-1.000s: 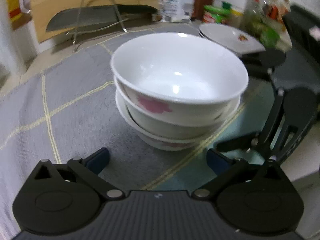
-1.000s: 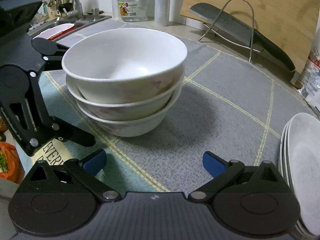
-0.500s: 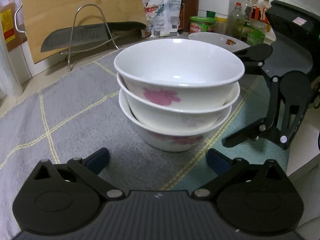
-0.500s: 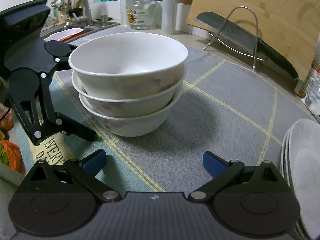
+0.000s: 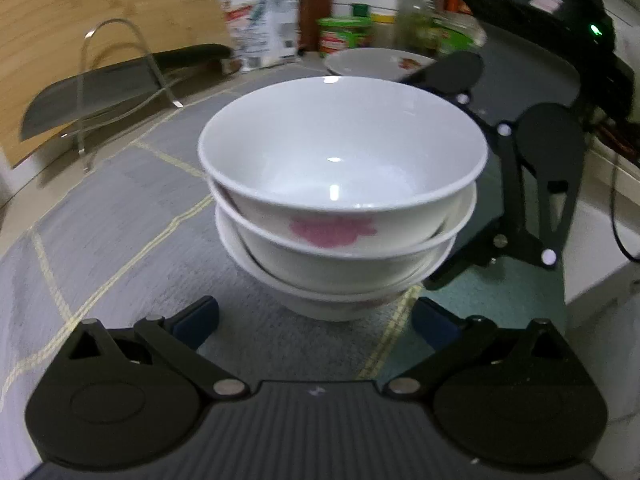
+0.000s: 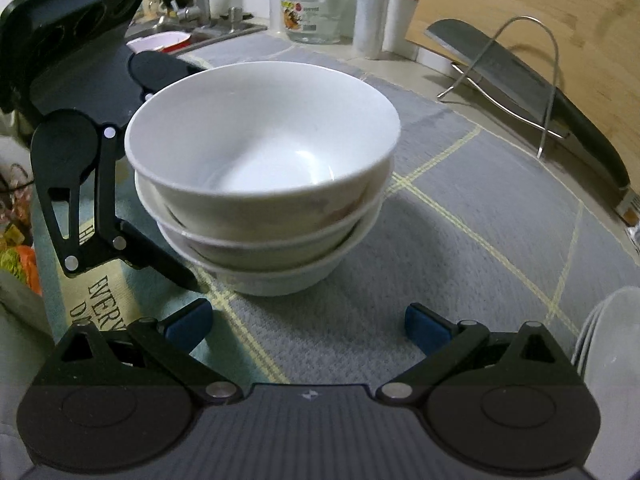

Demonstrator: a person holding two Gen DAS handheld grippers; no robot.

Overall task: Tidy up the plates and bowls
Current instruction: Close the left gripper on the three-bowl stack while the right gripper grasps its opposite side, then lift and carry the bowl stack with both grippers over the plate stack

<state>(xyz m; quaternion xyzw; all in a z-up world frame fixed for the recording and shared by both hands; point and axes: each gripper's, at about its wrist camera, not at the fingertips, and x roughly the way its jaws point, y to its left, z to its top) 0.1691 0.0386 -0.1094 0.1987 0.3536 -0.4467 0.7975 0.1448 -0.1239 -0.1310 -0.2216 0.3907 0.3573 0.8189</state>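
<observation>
Three white bowls with pink flower prints sit nested in a stack on a grey mat. My left gripper is open just in front of the stack, nothing between its blue pads. From the opposite side my right gripper also stands open before the stack with nothing held. Each gripper shows in the other's view beside the bowls. A stack of white plates lies at the right edge of the right wrist view, and shows behind the bowls as plates in the left wrist view.
A cleaver on a wire stand leans by a wooden cutting board at the back. Jars, bottles and bags line the wall. A sink with a faucet lies beyond the mat. The counter edge drops off near the bowls.
Both grippers have come closer to the bowl stack and risen slightly, so I look more into the top bowl. The bowls and plates have not moved.
</observation>
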